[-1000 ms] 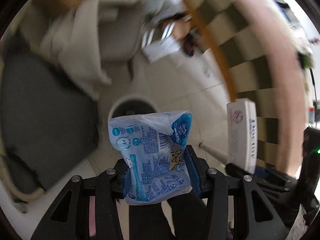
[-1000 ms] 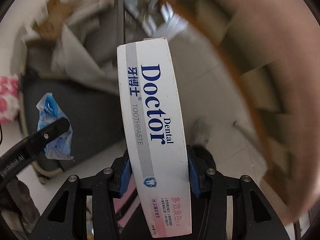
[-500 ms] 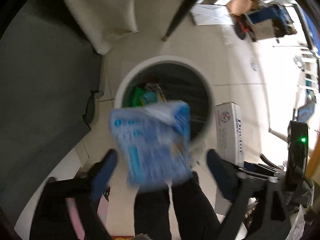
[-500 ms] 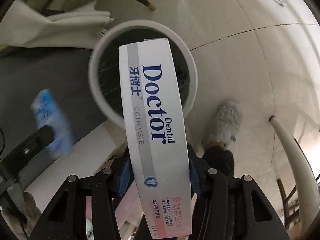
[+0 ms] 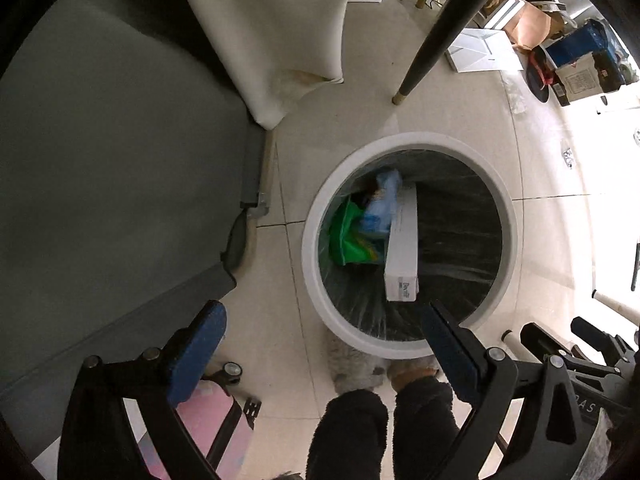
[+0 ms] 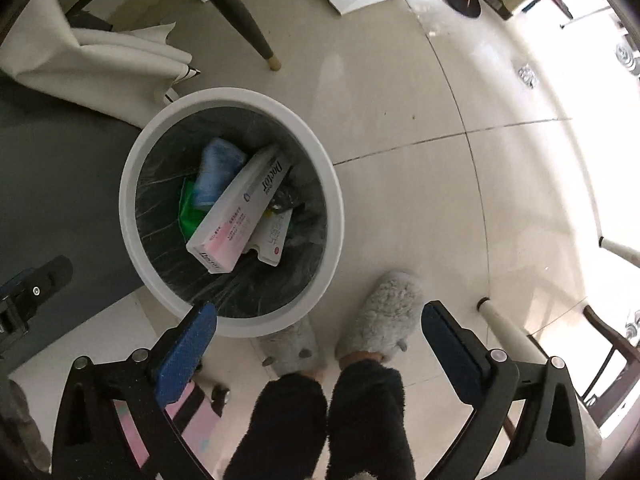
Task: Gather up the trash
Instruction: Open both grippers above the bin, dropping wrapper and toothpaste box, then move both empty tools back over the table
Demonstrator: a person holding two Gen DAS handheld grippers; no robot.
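A round white trash bin [image 5: 310, 240] [image 6: 334, 204] with a dark liner stands on the tiled floor below both grippers. Inside lie the white Doctor toothpaste box [image 5: 402, 246] [image 6: 240, 216], the blue snack packet [image 5: 382, 206] [image 6: 218, 170], a green wrapper [image 5: 348, 236] [image 6: 185, 212] and another small white carton [image 6: 274, 236]. My left gripper [image 5: 322, 316] is open and empty, above the bin's near rim. My right gripper [image 6: 318, 318] is open and empty, above the bin's near right side.
A grey table surface [image 5: 100, 140] lies left of the bin, with a white cloth [image 5: 268, 28] hanging off it. A dark chair leg [image 5: 432, 36] [image 6: 240, 20] stands behind the bin. The person's grey slippers [image 6: 380, 328] are beside the bin. Boxes and papers [image 5: 568, 60] lie far right.
Both grippers have opened. The blue packet dropped from the left gripper and the toothpaste box from the right; both now lie inside the bin.
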